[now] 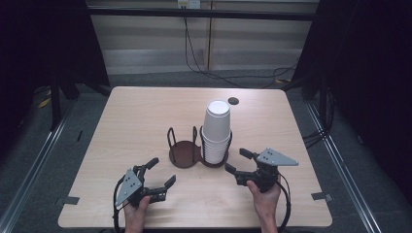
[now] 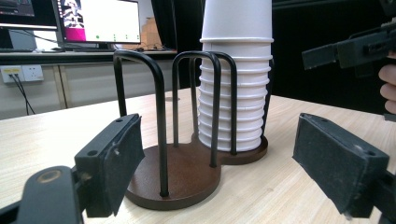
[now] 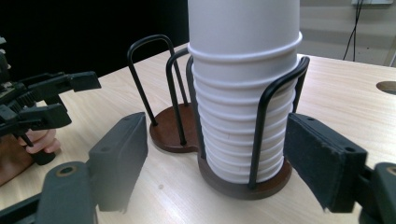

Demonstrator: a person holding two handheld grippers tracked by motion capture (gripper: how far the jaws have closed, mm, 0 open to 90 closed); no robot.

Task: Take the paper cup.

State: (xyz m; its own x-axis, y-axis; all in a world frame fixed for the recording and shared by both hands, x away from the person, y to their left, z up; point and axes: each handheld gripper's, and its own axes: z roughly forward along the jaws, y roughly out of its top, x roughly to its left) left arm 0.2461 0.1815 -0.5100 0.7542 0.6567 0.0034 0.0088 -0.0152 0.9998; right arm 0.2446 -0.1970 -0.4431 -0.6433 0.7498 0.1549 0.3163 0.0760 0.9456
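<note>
On the wooden desk [image 1: 136,121], seen from the high view, the left gripper [image 1: 162,173] is found at about 7 o'clock. Its fingers [image 2: 114,161] are spread apart and nothing is held between them; they are pointed toward the cup holder [image 1: 187,154].

The cup holder, a dark brown double base with black wire loops, is placed near the middle of the desk. Its left ring is empty. In its right ring a stack of white paper cups [image 1: 215,130] is standing upright, and it is enclosed by the wire loops.

The right gripper [image 1: 238,161] is seen at about 5 o'clock, just beside the stack but apart from it. Its fingers [image 3: 322,161] are also opened wide, with the stack in front of them and not pressed.

The cups are judged to be light, thin and easily crushed, and their smooth surface may be a little slippery. The nested cups may stick together, so more than one could be lifted. The top cup is best taken gently by its upper wall, above the wire loops, with soft pressure on both sides. The holder could be kept steady by the other gripper.
</note>
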